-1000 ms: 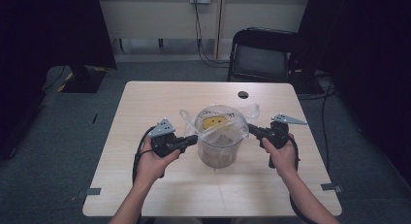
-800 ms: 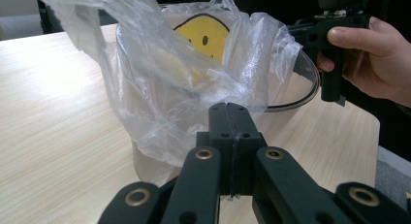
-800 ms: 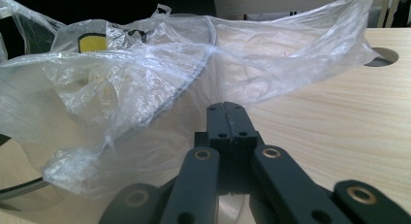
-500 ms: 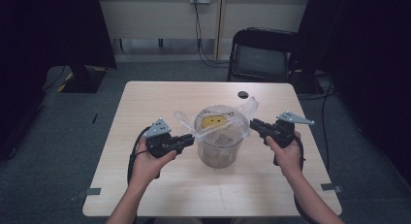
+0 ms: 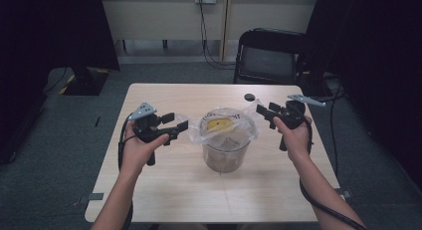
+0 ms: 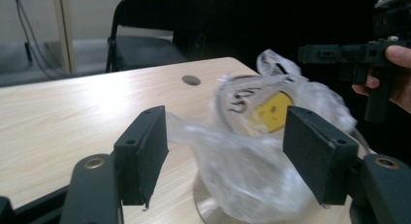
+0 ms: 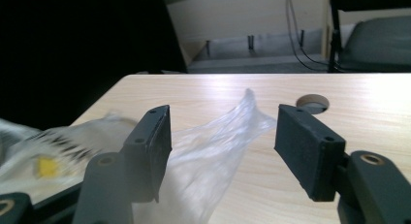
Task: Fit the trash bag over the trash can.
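A clear round container stands mid-table, lined with a thin clear plastic bag that drapes over its rim. Something yellow lies inside. My left gripper hovers left of the rim, and its jaws have just been opening. In the left gripper view a loose flap of the bag lies between the pads, untouched. My right gripper is right of the rim, also just opened. In the right gripper view a bag corner stands free between its pads.
The light wooden table has a round cable hole behind the container. A black chair stands beyond the far edge. Cables trail from both grippers toward the table's sides.
Both grippers have pulled outward and upward from the container. Their jaws have gone from shut on the bag's edges to open, and the stretched bag has slackened over the rim.
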A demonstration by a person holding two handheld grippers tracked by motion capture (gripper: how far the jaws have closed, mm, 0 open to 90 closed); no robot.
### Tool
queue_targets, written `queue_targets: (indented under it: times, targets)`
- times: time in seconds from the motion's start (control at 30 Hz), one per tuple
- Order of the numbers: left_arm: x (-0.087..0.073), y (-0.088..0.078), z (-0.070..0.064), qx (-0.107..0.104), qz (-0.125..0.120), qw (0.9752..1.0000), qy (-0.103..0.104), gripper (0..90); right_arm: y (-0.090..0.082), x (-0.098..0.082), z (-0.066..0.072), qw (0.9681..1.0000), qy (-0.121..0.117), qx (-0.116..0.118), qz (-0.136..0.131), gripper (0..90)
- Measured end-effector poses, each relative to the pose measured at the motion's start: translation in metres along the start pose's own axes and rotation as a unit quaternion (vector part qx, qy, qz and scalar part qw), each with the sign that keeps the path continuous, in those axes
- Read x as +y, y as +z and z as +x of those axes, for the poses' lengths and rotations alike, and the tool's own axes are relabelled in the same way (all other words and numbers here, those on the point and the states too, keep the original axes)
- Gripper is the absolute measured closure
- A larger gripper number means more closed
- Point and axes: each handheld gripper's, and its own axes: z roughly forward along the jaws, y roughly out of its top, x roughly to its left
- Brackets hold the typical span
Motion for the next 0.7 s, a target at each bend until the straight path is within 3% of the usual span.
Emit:
queue_targets:
  times: [0.17,0.2,0.33,0.37,0.47,0.53,0.7]
  targets:
    - [-0.001,0.018,0.015,0.003,0.027,0.9989,-0.038,36.9,0.022,-0.001,-0.008,0.9992,0.034,0.000,0.020,38.9]
    - [-0.003,0.021,0.016,-0.001,0.037,0.9982,-0.047,39.4,0.024,-0.002,-0.008,0.9987,0.046,0.008,0.021,44.7]
    - [-0.015,0.031,0.017,-0.018,0.056,0.9966,-0.058,66.3,0.029,-0.010,-0.007,0.9971,0.059,0.033,0.034,71.8]
    - [-0.017,0.033,0.017,-0.021,0.060,0.9964,-0.057,76.5,0.030,-0.011,-0.007,0.9966,0.062,0.038,0.038,78.9]
    - [-0.020,0.038,0.016,-0.015,0.075,0.9961,-0.044,87.4,0.030,-0.013,-0.006,0.9967,0.058,0.039,0.043,90.0]
    - [-0.019,0.039,0.015,-0.008,0.078,0.9965,-0.029,89.3,0.029,-0.013,-0.005,0.9967,0.055,0.041,0.043,90.0]
    - [-0.005,0.033,0.013,0.022,0.058,0.9980,0.009,90.0,0.023,-0.002,-0.003,0.9991,0.028,0.029,0.011,90.0]
